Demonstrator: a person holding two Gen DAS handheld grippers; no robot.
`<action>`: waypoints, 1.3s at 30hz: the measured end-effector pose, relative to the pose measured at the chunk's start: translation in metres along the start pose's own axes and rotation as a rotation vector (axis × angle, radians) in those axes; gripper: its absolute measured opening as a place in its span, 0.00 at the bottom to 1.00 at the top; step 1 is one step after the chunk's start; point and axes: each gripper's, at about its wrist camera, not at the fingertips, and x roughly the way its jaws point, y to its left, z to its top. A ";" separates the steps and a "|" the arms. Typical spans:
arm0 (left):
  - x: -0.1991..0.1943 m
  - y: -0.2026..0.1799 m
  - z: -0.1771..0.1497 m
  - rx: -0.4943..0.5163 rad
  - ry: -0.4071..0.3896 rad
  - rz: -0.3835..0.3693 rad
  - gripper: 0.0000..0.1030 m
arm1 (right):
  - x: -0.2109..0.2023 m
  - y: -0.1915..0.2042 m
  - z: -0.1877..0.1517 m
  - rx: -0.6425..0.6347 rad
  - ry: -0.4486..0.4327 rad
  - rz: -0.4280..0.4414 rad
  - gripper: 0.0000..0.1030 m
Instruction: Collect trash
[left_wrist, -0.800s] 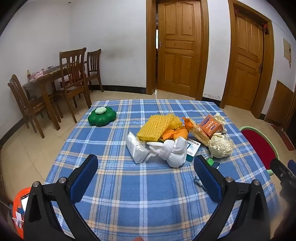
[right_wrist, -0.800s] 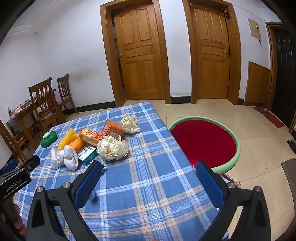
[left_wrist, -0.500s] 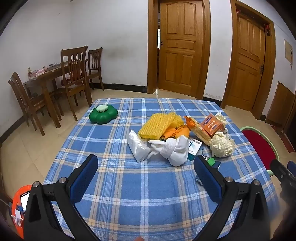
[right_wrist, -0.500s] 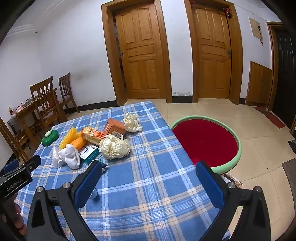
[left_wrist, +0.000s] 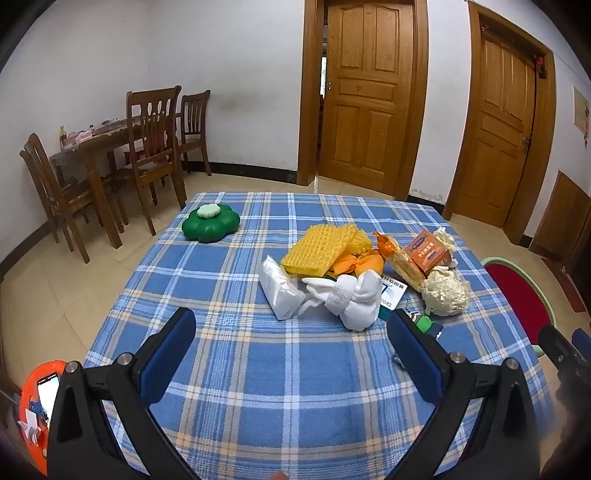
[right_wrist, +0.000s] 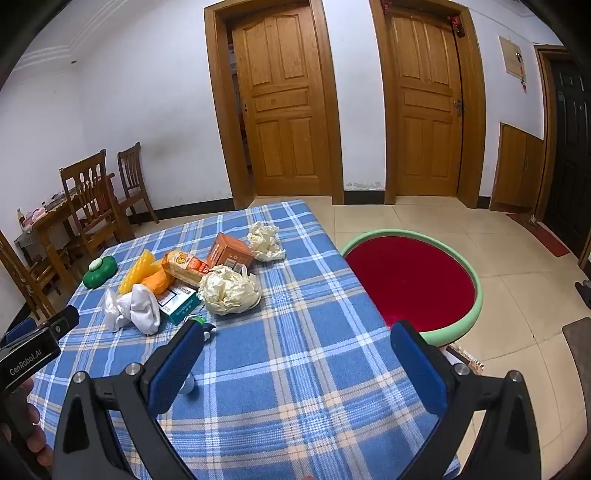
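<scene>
A pile of trash lies on the blue plaid tablecloth (left_wrist: 258, 369): yellow foam net (left_wrist: 317, 249), orange wrapper (left_wrist: 356, 263), white plastic bag (left_wrist: 279, 291), white glove bundle (left_wrist: 354, 299), snack packet (left_wrist: 400, 264), orange box (left_wrist: 428, 253), crumpled paper ball (left_wrist: 443, 291) and a teal box (right_wrist: 181, 302). A second paper wad (right_wrist: 264, 242) lies farther back. My left gripper (left_wrist: 291, 347) is open and empty, above the near table edge. My right gripper (right_wrist: 295, 354) is open and empty, above the table's right side.
A red basin with a green rim (right_wrist: 413, 280) stands on the floor right of the table. A green flower-shaped container (left_wrist: 210, 223) sits at the table's far left. A wooden table with chairs (left_wrist: 122, 155) stands at the left wall. An orange object (left_wrist: 37, 398) lies low left.
Both grippers have shifted slightly; the trash pile sits a little higher and farther in the views. Nothing was picked up or released.
</scene>
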 end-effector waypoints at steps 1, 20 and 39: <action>0.000 0.000 0.000 0.000 0.000 0.000 0.99 | -0.001 -0.002 0.001 0.001 0.002 0.000 1.00; 0.001 0.002 0.000 -0.005 -0.001 0.003 0.99 | -0.001 -0.001 -0.002 0.000 0.005 0.000 1.00; -0.001 0.004 0.000 -0.011 0.003 0.002 0.99 | -0.001 -0.003 -0.001 0.000 0.007 0.004 1.00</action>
